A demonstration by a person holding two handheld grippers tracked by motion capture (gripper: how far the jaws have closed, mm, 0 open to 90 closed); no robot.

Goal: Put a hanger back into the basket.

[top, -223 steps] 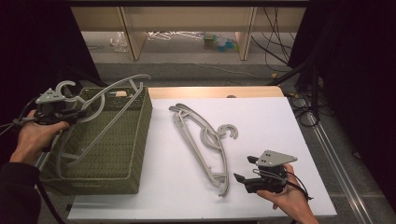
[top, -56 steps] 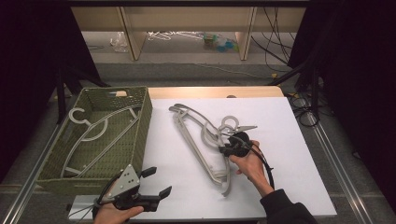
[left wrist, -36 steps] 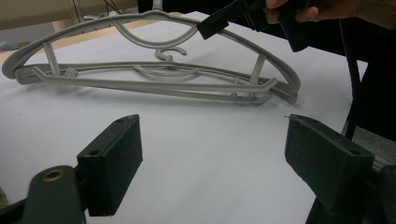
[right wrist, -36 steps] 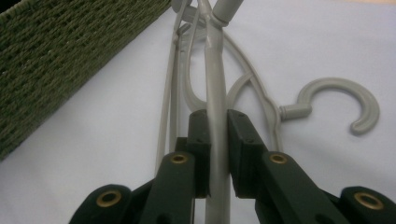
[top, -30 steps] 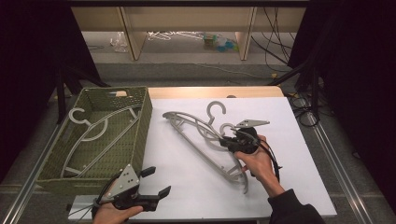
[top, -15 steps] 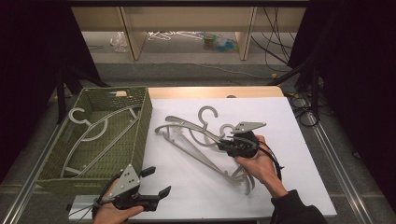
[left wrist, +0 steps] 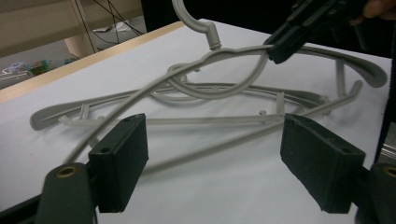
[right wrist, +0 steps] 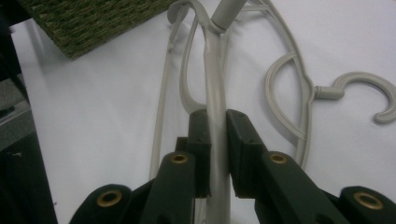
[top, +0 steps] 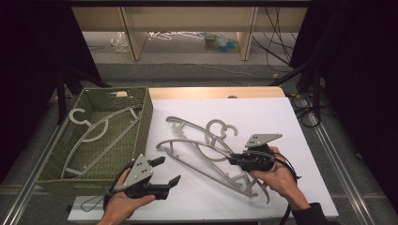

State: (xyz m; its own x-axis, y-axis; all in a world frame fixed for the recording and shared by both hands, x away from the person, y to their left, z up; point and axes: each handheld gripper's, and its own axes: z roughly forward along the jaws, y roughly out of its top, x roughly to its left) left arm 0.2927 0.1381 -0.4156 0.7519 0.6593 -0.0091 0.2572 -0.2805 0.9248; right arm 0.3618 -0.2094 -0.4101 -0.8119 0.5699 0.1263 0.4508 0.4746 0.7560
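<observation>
We have the right gripper [top: 233,159] pinching the upper of two grey hangers [top: 206,157] that lie tangled on the white table [top: 300,140]; in the right gripper view its jaws are pressed together on the hanger's arm [right wrist: 215,140], with the plastic running straight up between the pads. We grip it there, partway along the arm and not at the hook, probably because that stretch stands clear of the hanger underneath, so the jaws can close on one piece only. In the left gripper view the held hanger [left wrist: 224,60] looks raised at the gripped end while the second hanger [left wrist: 187,105] lies flat below it, their hooks crossing near the middle; we judge the lift is meant to pull the two apart. The left gripper [top: 162,172] waits near the front edge of the table, just beside the woven basket [top: 145,117], its jaws spread wide and empty and pointed at the hangers, which suits either steadying the lower one or taking over the lifted one. The basket sits at the left of the table with one hanger [top: 94,131] already lying inside, so we take it as the place the others are bound for. The hooks may snag as we lift.
</observation>
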